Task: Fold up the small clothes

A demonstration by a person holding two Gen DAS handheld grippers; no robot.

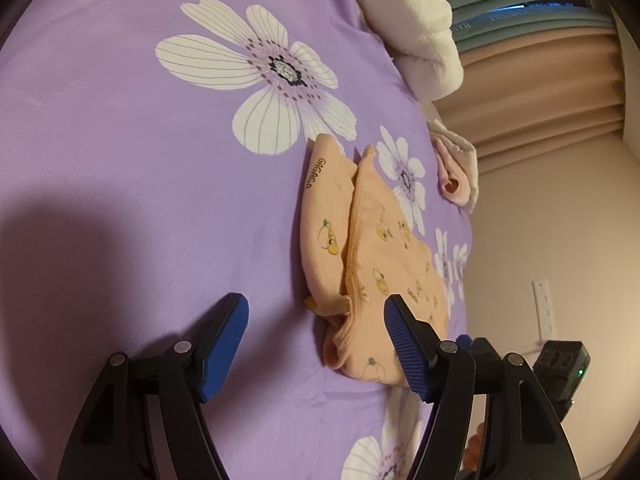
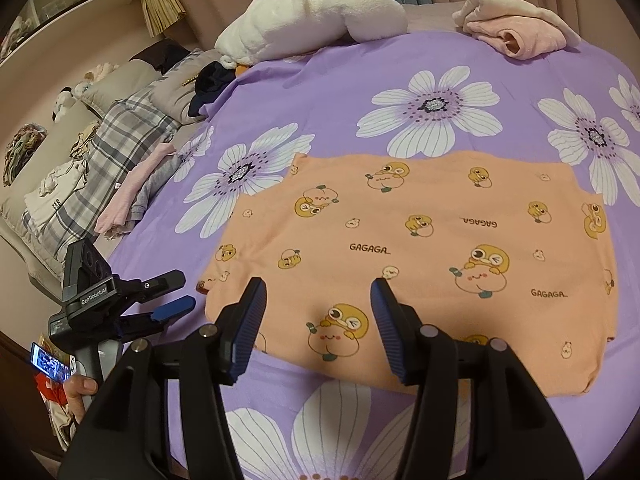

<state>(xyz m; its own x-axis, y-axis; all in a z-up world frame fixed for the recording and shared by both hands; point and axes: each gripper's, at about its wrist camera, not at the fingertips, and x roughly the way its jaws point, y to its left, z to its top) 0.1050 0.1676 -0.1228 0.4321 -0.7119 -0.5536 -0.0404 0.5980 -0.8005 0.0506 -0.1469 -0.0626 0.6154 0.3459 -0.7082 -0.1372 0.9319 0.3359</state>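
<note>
Peach cotton child's garment with duck-and-peach print (image 2: 420, 248) lies flat on purple bedsheet with white flowers (image 2: 320, 92), partly folded. Right gripper (image 2: 318, 312) hovers over near hem, jaws apart, nothing gripped. Left gripper (image 1: 316, 320) at garment's left edge, jaws apart, empty. Pink crumpled cloth (image 2: 516, 28) at far edge.

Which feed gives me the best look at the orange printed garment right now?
The right wrist view: the orange garment lies spread flat on the purple sheet, print and outline mostly visible. The left wrist view shows it edge-on from the side, foreshortened, with its near corner behind one tong finger.
</note>
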